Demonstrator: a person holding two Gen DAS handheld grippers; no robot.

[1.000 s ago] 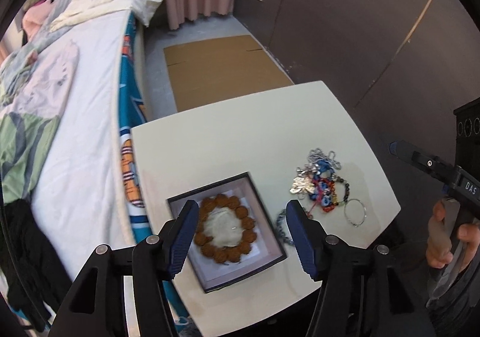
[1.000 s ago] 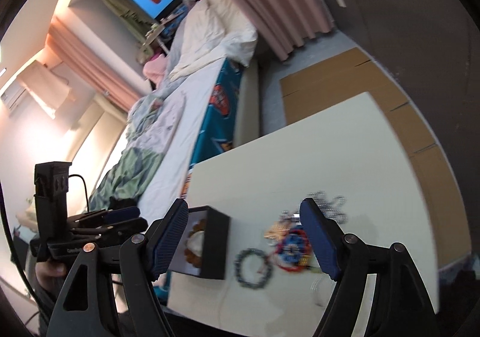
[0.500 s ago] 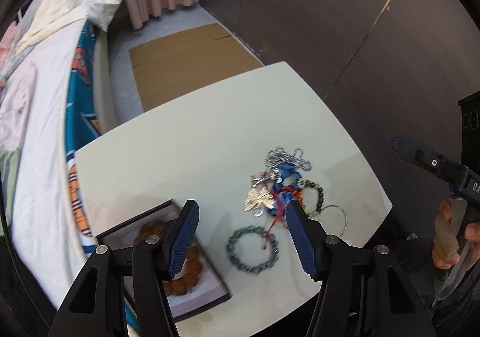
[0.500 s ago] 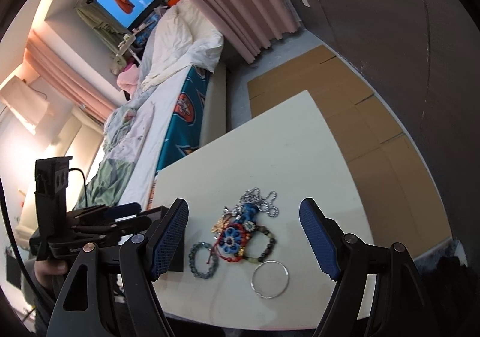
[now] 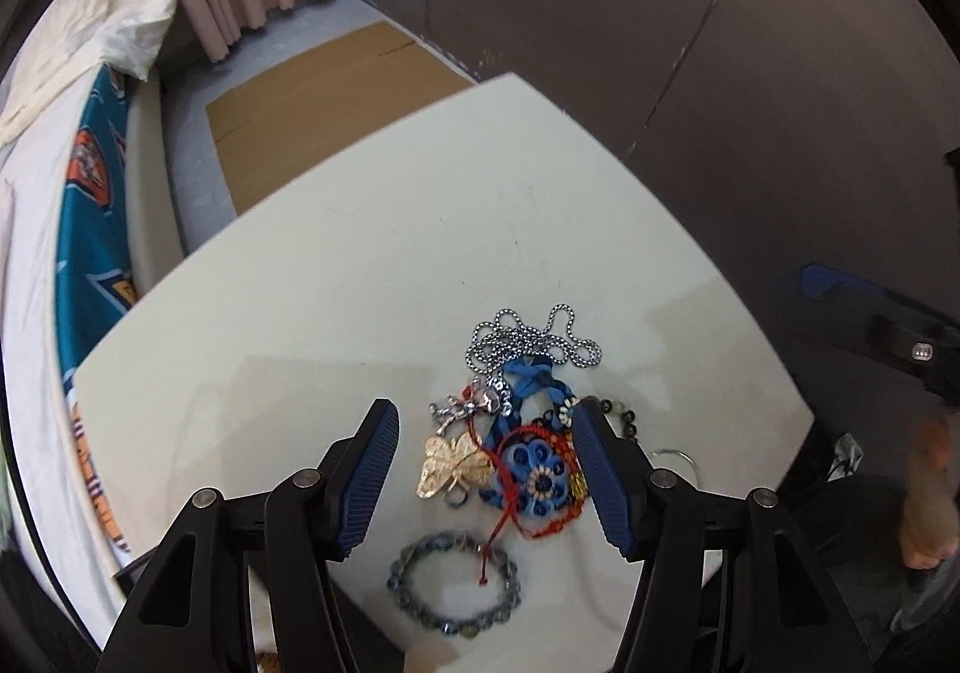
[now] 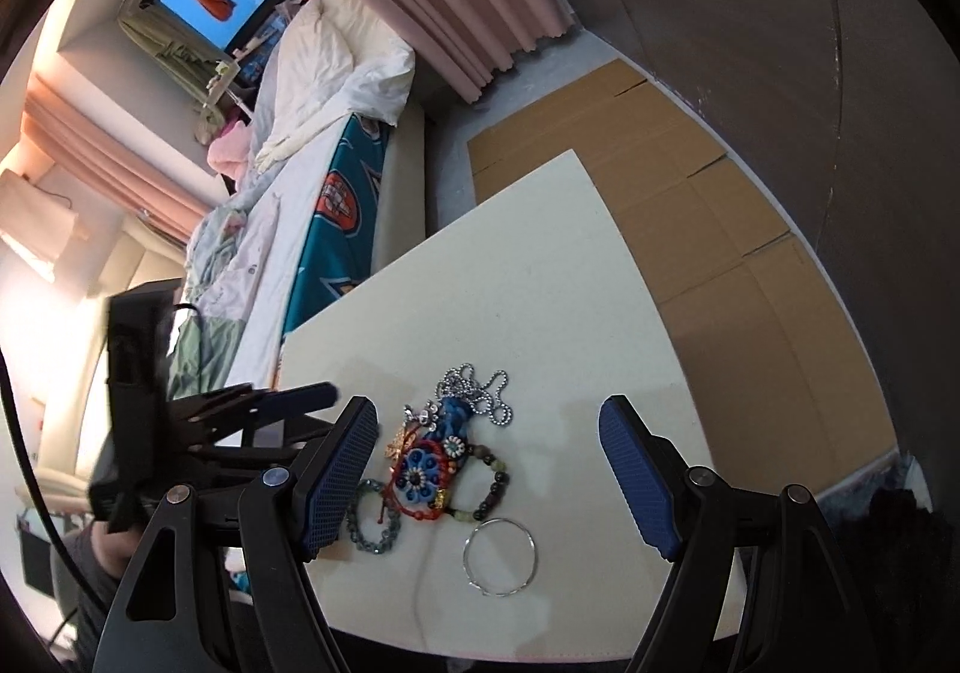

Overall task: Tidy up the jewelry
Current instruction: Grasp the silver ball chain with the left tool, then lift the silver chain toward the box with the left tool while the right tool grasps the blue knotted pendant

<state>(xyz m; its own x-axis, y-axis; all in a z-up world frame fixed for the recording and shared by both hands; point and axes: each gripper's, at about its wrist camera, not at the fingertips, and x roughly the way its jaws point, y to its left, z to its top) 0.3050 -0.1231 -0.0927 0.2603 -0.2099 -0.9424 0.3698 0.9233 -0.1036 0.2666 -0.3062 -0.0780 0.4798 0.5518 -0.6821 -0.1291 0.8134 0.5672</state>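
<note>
A tangle of jewelry lies on the white table (image 5: 372, 265): a silver ball chain (image 5: 528, 340), a gold butterfly pendant (image 5: 453, 463), a blue flower piece with red cord (image 5: 537, 478) and a grey-blue bead bracelet (image 5: 453, 583). My left gripper (image 5: 483, 484) is open and empty, hovering above the tangle. My right gripper (image 6: 489, 484) is open and empty above the same pile (image 6: 429, 463). A silver bangle (image 6: 500, 556) and a dark bead bracelet (image 6: 495, 484) lie by the near edge. The jewelry box is almost out of view.
A bed (image 6: 288, 175) with a teal patterned sheet runs along the table's left side. Flattened cardboard (image 6: 690, 205) covers the floor beyond the table. A dark wall (image 5: 660, 43) stands to the right. The left gripper body (image 6: 198, 427) shows at left in the right wrist view.
My left gripper has swung right, from over the box with the brown bead bracelet to over the jewelry tangle. My right gripper has also turned toward the pile. Both stayed open.
</note>
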